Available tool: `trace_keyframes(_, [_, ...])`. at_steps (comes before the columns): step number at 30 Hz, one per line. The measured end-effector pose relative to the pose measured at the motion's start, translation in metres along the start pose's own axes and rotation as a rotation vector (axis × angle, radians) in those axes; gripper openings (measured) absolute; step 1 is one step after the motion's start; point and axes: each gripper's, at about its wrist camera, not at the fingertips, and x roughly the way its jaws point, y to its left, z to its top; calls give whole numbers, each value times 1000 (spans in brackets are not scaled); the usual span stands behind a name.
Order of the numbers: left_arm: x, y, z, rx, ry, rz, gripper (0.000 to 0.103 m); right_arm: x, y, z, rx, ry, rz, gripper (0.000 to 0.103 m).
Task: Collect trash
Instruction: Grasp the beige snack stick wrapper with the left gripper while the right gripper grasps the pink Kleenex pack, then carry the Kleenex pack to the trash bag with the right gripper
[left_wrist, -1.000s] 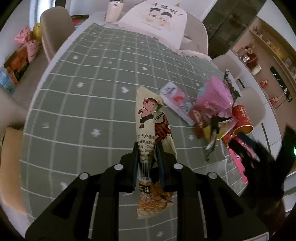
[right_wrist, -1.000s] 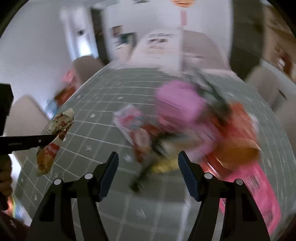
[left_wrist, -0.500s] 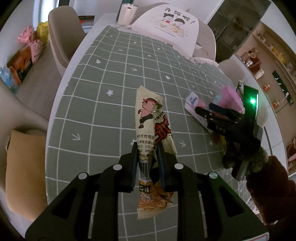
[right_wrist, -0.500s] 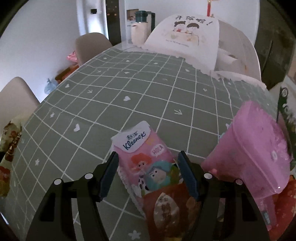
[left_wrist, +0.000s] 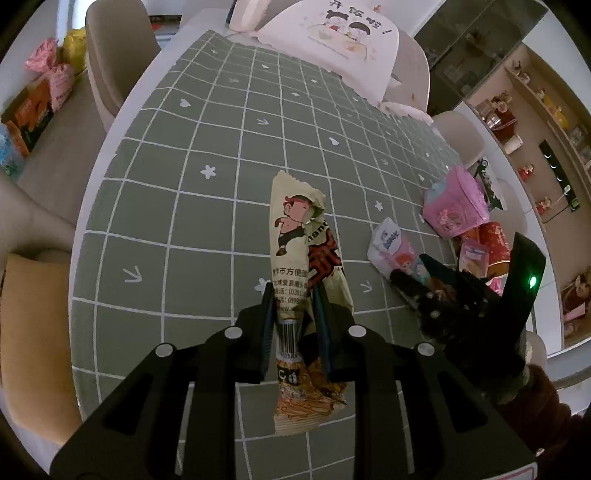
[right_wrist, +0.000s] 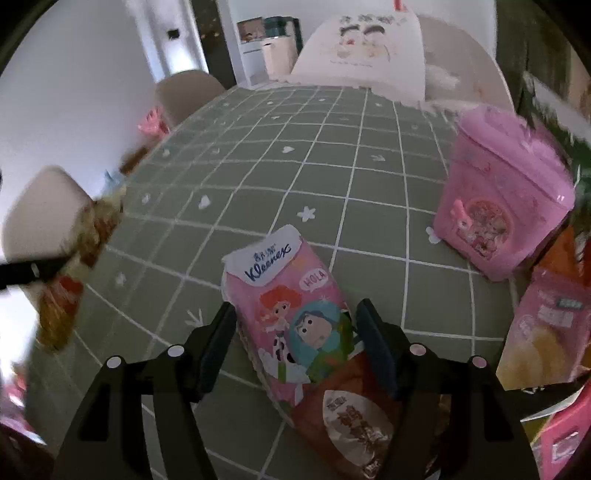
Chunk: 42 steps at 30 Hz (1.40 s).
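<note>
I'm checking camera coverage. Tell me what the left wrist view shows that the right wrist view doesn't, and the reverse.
Only the left wrist view shows the left gripper shut on the cream snack wrapper, plus the wall shelves. Only the right wrist view shows the right gripper, its jaws opening around the Kleenex tissue pack without pressing it, and the brown packet lying over the pack's near end. Both show the green checked tablecloth, the tissue pack, the pink box and the white cartoon cover at the far end.
</note>
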Motion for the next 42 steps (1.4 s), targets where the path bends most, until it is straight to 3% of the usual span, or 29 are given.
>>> trace_keyframes(3, [-1,-3,-1,12,1,-2,19,6,14,3,-97,43,-17,77])
trace_keyframes(7, [-1,-3,-3,11,4,-3,19,8,13,9,-160,67,32,77])
trace_keyframes(8, [-2,-3,-4,11,3,-3,19,8,13,10,-168,70,34,72])
trace_keyframes(10, [-5,-4,-5,10,-5,-6,19,3,9,14,-155,71,48,26])
trace_keyframes(11, [-7,-5,-4,9,-14,-9,19,0,3,17,-124,80,81,25])
trace_keyframes(13, [-10,-7,-3,7,-29,-15,19,-17,-5,21,-57,29,109,25])
trace_keyframes(18, [-16,-33,6,35,-72,-52,19,-83,-10,28,-29,-115,61,24])
trace_keyframes(24, [-19,-97,14,131,-112,-136,19,-153,-40,13,48,-218,-15,24])
trace_keyframes(36, [-6,-237,-8,362,-96,-281,19,-244,-114,-69,219,-288,-232,24])
trace_keyframes(42, [8,-315,-34,484,-57,-362,19,-296,-155,-125,326,-312,-356,24])
